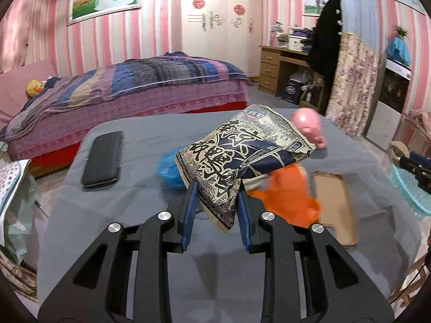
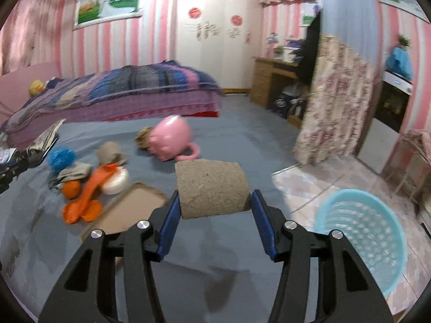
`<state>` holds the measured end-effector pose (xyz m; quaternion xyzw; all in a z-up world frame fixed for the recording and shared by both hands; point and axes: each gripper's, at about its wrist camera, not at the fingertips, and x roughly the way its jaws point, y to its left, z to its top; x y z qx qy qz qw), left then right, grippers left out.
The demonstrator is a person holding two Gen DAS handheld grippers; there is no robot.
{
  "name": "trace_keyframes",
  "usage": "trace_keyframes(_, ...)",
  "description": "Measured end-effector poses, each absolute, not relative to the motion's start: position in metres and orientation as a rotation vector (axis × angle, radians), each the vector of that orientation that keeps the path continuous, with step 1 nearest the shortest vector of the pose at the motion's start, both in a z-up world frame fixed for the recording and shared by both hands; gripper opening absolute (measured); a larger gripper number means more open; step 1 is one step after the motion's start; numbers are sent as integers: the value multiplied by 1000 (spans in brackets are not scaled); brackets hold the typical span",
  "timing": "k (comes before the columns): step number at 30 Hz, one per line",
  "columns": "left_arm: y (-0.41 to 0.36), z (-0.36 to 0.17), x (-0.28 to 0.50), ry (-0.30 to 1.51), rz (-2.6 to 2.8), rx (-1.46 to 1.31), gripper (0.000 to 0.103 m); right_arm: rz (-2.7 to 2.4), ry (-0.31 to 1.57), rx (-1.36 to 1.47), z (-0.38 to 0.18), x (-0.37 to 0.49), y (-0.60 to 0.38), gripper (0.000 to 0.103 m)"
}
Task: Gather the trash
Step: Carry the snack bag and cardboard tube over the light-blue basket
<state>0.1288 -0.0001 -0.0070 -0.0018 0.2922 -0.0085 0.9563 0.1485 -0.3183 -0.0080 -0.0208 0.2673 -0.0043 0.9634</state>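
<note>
My left gripper (image 1: pixel 216 197) is shut on the lower corner of a beige and navy snack bag (image 1: pixel 242 148), held up above the grey-clothed table (image 1: pixel 107 215). Behind the bag lie a blue pom-pom (image 1: pixel 167 172), a crumpled orange plastic bag (image 1: pixel 291 196) and flat brown cardboard (image 1: pixel 334 202). My right gripper (image 2: pixel 214 203) is shut on a brown cardboard tube (image 2: pixel 212 188), lifted off the table. A teal mesh basket (image 2: pixel 363 239) stands on the floor to the right, below the table edge. The orange bag (image 2: pixel 86 199) and a second tube (image 2: pixel 109 152) lie left of the right gripper.
A pink mug (image 2: pixel 169 140) lies on its side mid-table, and a black case (image 1: pixel 103 158) sits at the left. A white roll (image 2: pixel 117 181) and an orange fruit (image 2: pixel 71 189) rest by the orange bag. A bed (image 1: pixel 121 88) stands beyond the table.
</note>
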Motion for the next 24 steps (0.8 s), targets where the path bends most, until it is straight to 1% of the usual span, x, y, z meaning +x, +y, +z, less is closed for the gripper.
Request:
trace_keyframes(10, -105, 17, 138, 536, -195, 37, 27, -165, 492, 15, 12, 117, -415, 52)
trace_keyframes(16, -163, 17, 149, 547, -299, 37, 27, -268, 499, 64, 7, 103, -476, 52)
trace_keyframes(24, -248, 5, 163, 573, -433, 64, 27, -358, 502, 119, -3, 94, -527, 52)
